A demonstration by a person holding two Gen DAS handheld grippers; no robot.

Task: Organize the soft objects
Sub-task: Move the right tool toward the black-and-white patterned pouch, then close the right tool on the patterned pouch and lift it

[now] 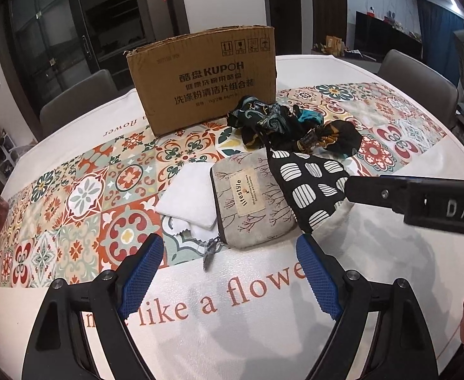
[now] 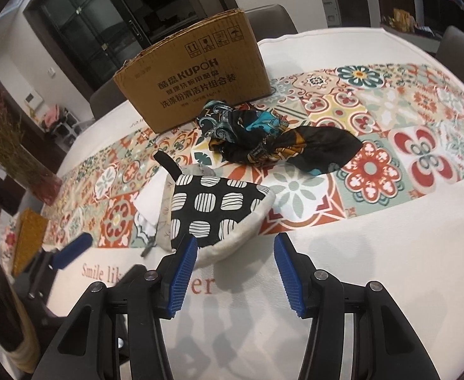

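The cardboard box [image 1: 205,79] stood open-topped at the table's far side, probably the bin. Before it lay the dark scarf [image 1: 282,123], nearer the patterned mitt [image 2: 214,210] overlapping the grey pouch [image 1: 251,202]. Both the left gripper [image 1: 230,272] and right gripper [image 2: 235,269] were spread, empty.

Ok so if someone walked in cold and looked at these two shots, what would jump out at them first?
Probably the brown cardboard box standing at the far side of the table, on the bright tiled tablecloth. Just in front of it lies a crumpled dark patterned scarf. Nearer the open left gripper and open right gripper, a black-and-white oven mitt rests partly over a grey "lifestyle" pouch.
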